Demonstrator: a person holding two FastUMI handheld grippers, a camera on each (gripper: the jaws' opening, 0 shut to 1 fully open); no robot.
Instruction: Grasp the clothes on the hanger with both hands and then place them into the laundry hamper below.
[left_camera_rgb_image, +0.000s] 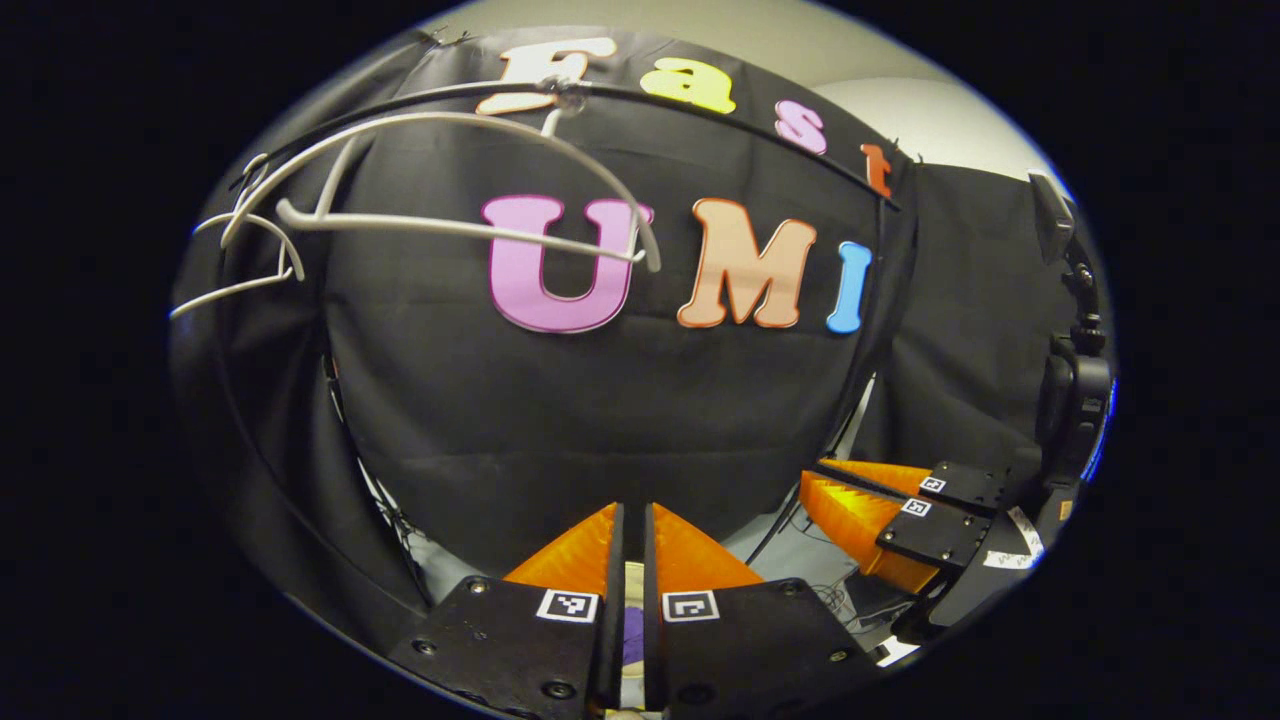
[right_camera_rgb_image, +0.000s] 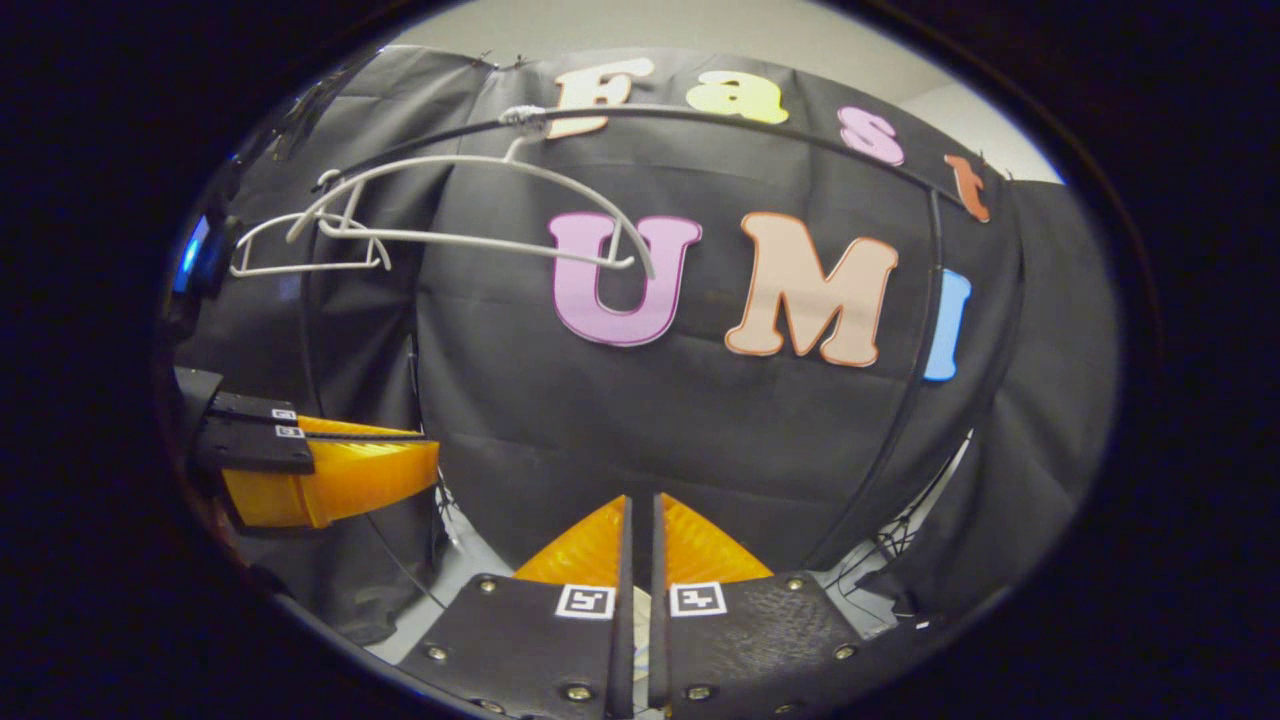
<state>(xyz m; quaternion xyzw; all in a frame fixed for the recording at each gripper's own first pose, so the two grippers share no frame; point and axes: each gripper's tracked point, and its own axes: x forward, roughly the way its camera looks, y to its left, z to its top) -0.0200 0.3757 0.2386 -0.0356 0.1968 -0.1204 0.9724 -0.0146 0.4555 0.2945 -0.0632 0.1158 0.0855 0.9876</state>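
- Nearest, in the left gripper view, the left tool (left_camera_rgb_image: 632, 540) points forward with its two fingers drawn together to a thin slit and nothing pressed between them.
- In the right gripper view, the right tool (right_camera_rgb_image: 640, 535) is in the same narrow, empty state, level and aimed at the far wall.
- Each tool also appears in the other's view, low and to the side, so the two sit near each other at about the same height; I judge they are held low because the hamper lies below them.
- Below the fingers, small patches of pale and purple stuff show through the slits; I cannot tell whether that is the clothes or the laundry hamper, so I cannot tell where the garment is.
- Farther off and higher, a white wire hanger (left_camera_rgb_image: 450, 215) hangs from a thin dark curved rail (left_camera_rgb_image: 720, 115) and is bare, with a second white hanger (left_camera_rgb_image: 240, 265) bunched at its left.
- With the hanger bare and both tools empty, the task looks finished or nearly so.
- Farthest is the black cloth wall (left_camera_rgb_image: 600, 420).
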